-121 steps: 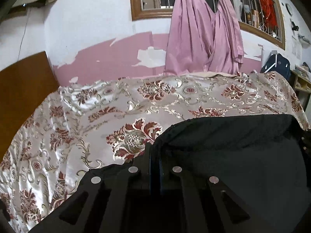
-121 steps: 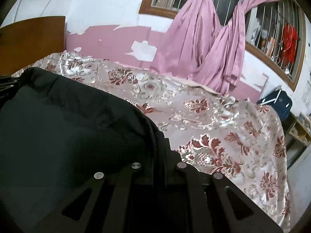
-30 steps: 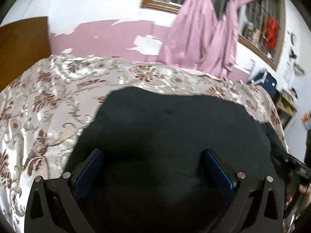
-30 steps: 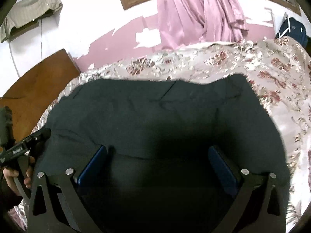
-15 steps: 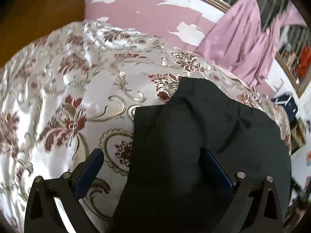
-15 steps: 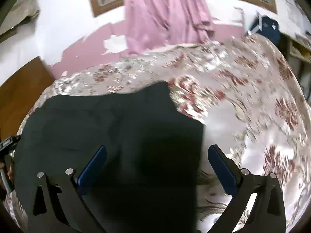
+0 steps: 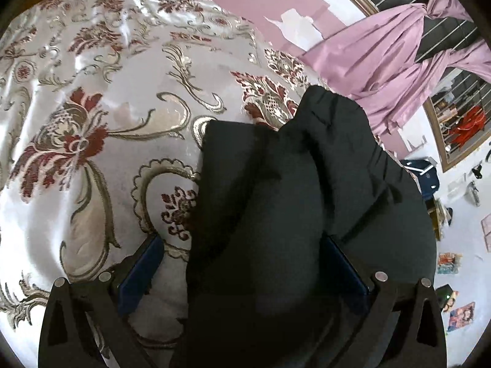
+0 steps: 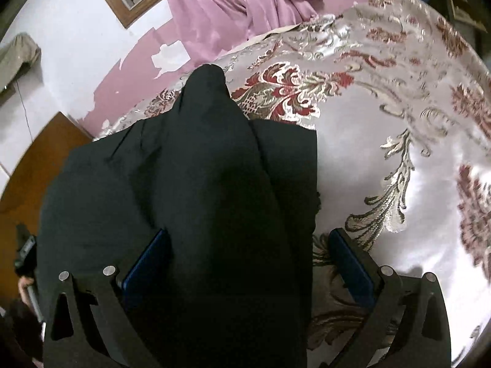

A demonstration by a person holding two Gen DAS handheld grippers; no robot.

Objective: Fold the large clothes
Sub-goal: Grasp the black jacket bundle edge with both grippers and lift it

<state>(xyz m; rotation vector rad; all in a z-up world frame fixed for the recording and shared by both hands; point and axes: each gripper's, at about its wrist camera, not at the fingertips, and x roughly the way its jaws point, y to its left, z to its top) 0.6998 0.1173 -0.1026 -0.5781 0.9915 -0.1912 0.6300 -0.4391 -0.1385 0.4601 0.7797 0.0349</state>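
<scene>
A large black garment [image 7: 307,202] lies folded on the floral satin bedspread [image 7: 92,122]. In the left wrist view my left gripper [image 7: 242,263] is open and straddles the garment's left edge; a raised fold of cloth fills the gap between the blue pads [image 7: 141,266]. In the right wrist view the garment [image 8: 184,184] shows again, and my right gripper [image 8: 248,260] is open over its right edge, with a ridge of black cloth between the pads [image 8: 353,260]. Whether cloth touches the pads is hidden.
The bedspread [image 8: 399,122] stretches to the right of the garment. Pink curtains [image 7: 399,61] hang at a barred window behind the bed. A wooden headboard [image 8: 40,153] stands at the left. The other hand and gripper handle [image 8: 24,251] show at the left edge.
Four seconds ago both grippers were shut on the garment's edge. They have opened and each has swung outward to a side edge of the folded garment and come lower.
</scene>
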